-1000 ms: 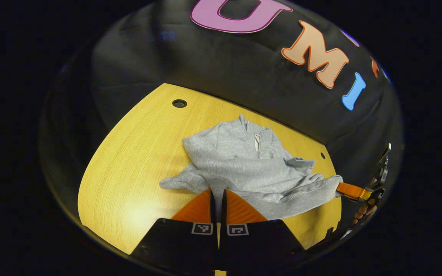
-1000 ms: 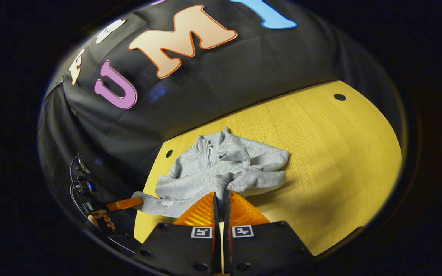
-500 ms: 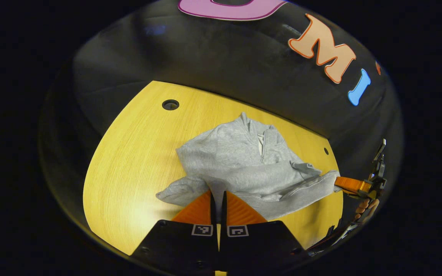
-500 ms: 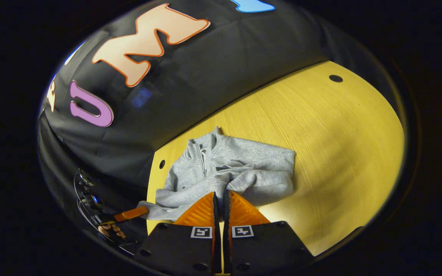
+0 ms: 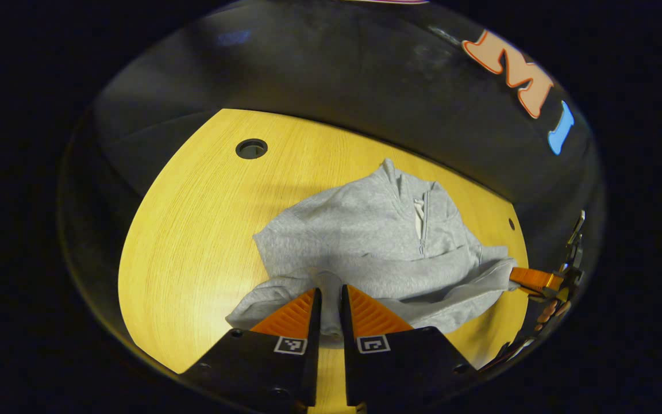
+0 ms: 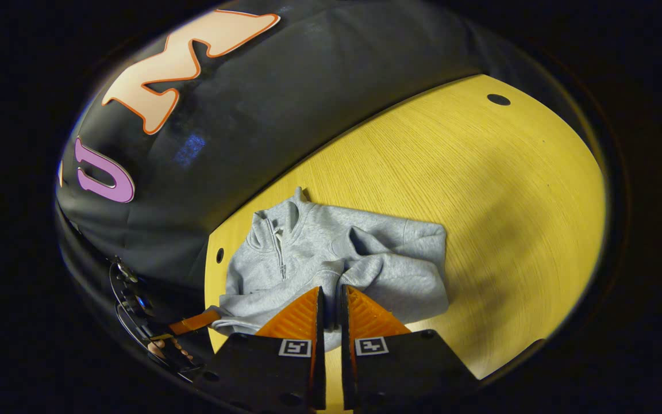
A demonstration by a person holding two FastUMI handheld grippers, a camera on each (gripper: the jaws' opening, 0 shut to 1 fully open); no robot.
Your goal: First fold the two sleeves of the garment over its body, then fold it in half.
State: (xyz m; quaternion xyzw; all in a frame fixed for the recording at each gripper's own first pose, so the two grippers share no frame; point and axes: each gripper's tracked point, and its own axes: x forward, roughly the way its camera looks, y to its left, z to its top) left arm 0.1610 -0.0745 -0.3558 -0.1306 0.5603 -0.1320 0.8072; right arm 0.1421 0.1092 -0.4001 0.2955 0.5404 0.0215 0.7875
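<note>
Left gripper (image 5: 328,299) has grey cloth pinched between its two orange fingers, and from the cuff-like end showing there I judge it to be a sleeve of the garment (image 5: 377,241). Right gripper (image 6: 328,299) is clamped the same way on the other sleeve, a ribbed cuff poking up between its fingers. The grey zip-neck sweatshirt lies on the yellow bench (image 5: 193,218), collar toward the booth's black wall, zipper up. Seen from the left gripper view, the right gripper (image 5: 529,280) tugs at the garment's far edge, with the fingers of the hand (image 5: 549,313) that holds it just below; from the right gripper view, the left gripper (image 6: 193,322) does likewise at the opposite edge.

So we're in the first step, I'd say: sleeves going over the body. Both are bunched up on the chest rather than lying flat, and the cloth is rumpled around them. Next move, by my reckoning: lay each sleeve smooth across the front and let go, one after the other, before any halving. Watch that the pull doesn't drag the whole body along the slick wood.

Around it, little to worry about. A round hole (image 5: 251,148) sits in the bench well apart from the cloth, and a smaller one (image 6: 219,255) lies near the collar side. Nothing blocks the fold.
</note>
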